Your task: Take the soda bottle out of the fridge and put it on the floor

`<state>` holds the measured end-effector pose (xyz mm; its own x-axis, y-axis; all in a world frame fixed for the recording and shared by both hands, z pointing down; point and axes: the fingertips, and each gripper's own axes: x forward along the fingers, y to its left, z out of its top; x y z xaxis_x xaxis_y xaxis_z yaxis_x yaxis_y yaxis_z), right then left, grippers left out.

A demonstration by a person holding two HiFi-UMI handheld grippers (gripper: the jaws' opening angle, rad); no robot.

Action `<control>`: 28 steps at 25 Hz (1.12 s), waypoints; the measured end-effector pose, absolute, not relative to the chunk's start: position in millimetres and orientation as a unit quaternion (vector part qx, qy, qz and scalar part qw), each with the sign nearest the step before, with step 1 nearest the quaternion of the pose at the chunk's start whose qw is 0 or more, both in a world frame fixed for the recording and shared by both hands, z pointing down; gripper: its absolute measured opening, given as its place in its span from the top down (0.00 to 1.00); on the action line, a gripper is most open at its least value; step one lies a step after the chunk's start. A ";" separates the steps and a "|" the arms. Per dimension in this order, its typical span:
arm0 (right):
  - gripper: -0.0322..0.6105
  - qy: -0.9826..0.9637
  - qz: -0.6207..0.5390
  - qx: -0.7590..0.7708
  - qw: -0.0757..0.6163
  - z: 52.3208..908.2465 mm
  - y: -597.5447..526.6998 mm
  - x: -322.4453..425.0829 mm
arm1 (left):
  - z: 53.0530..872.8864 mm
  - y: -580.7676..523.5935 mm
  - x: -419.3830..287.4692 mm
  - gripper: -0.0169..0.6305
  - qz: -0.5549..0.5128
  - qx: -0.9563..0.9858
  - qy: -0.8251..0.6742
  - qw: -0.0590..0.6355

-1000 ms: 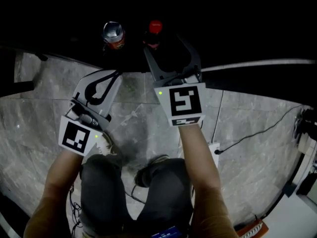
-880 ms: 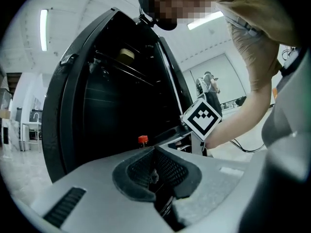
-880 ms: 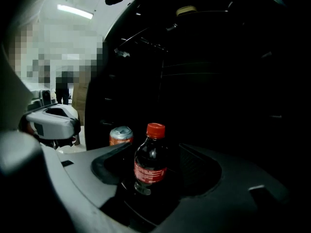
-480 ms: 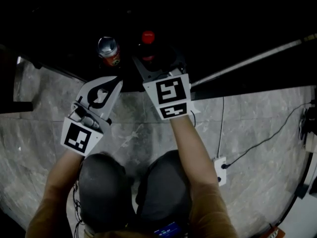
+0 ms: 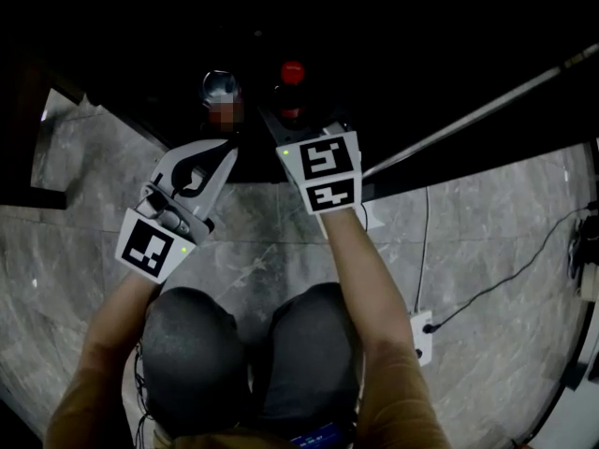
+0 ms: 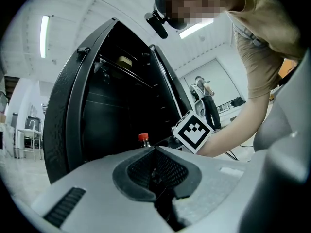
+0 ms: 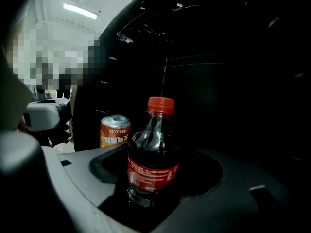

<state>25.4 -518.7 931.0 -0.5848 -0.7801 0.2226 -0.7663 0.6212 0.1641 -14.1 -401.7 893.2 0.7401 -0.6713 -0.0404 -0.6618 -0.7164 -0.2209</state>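
Mid-frame in the right gripper view, the soda bottle [image 7: 152, 149] stands untouched inside the fridge [image 6: 73, 106] between the right tongs [image 7: 154, 178], whose jaws have just been opening wide to straddle it; the left tongs [image 6: 155, 166] wait closed, empty.

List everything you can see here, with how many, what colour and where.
Soda bottle: one, dark cola, red cap and label, inside the fridge.
Can: one, orange, silver top, left of the bottle.
Fridge: one, black, open.
Floor: grey marbled tiles.
Cable: one, black, across the floor to a white box.
Left tongs: one, white, shut, empty, at the fridge's edge.
Right tongs: one, grey, jaws just opening wide, either side of the bottle, not gripping.
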 end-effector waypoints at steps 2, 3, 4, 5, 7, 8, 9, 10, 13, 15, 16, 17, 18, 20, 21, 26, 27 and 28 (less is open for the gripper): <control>0.48 -0.890 -0.039 0.433 0.139 929.6 -514.8 23.5 | 892.5 -399.5 -15.6 0.97 -0.018 -0.927 0.358 0.112; 0.48 -0.891 -0.044 0.430 0.140 928.8 -512.1 21.9 | 891.0 -398.8 -15.7 0.97 -0.013 -0.927 0.358 0.111; 0.48 -0.893 -0.046 0.425 0.140 928.4 -508.6 20.8 | 889.5 -397.9 -15.2 0.97 -0.007 -0.927 0.358 0.110; 0.48 -0.895 -0.046 0.421 0.140 928.2 -504.4 20.3 | 888.6 -396.5 -14.3 0.97 -0.003 -0.928 0.357 0.108; 0.48 -0.899 -0.046 0.412 0.141 926.3 -494.7 20.1 | 887.5 -393.3 -12.8 0.97 0.002 -0.929 0.357 0.101; 0.48 -0.902 -0.047 0.407 0.140 924.4 -489.7 19.8 | 886.7 -391.6 -12.4 0.97 0.003 -0.929 0.357 0.099; 0.48 -0.904 -0.049 0.401 0.140 922.5 -484.5 19.6 | 886.2 -389.9 -12.2 0.97 0.004 -0.930 0.355 0.097; 0.48 -0.906 -0.051 0.396 0.140 921.2 -479.1 19.9 | 886.1 -388.1 -12.1 0.97 0.005 -0.931 0.353 0.096; 0.48 -0.913 -0.042 0.382 0.135 920.6 -462.7 23.3 | 888.5 -382.8 -12.2 0.97 0.013 -0.934 0.346 0.083; 0.48 -0.918 -0.035 0.373 0.133 922.0 -452.5 24.8 | 892.1 -379.4 -12.4 0.97 0.016 -0.936 0.342 0.077; 0.48 -0.919 -0.035 0.368 0.135 923.3 -447.5 25.3 | 894.8 -377.6 -12.3 0.97 0.016 -0.937 0.341 0.075; 0.48 -0.921 -0.036 0.363 0.138 925.6 -442.6 25.8 | 898.0 -375.8 -12.0 0.97 0.016 -0.938 0.340 0.072; 0.48 -0.922 -0.037 0.359 0.142 928.9 -437.5 26.3 | 901.8 -373.9 -11.6 0.97 0.016 -0.938 0.339 0.069; 0.48 -0.924 -0.037 0.349 0.150 938.1 -427.5 26.5 | 910.7 -369.8 -11.4 0.97 0.012 -0.939 0.338 0.063; 0.48 -0.926 -0.035 0.345 0.153 943.3 -423.1 26.0 | 915.1 -368.0 -11.6 0.97 0.010 -0.939 0.337 0.062; 0.48 -0.929 -0.037 0.329 0.165 967.7 -404.1 25.9 | 934.3 -364.1 -12.3 0.97 0.002 -0.939 0.338 0.060; 0.48 -0.929 -0.036 0.327 0.166 972.9 -400.8 26.5 | 938.2 -364.2 -12.6 0.97 0.000 -0.939 0.339 0.058; 0.48 -0.929 -0.033 0.327 0.168 978.3 -397.8 27.3 | 942.3 -364.6 -13.0 0.97 -0.002 -0.939 0.340 0.055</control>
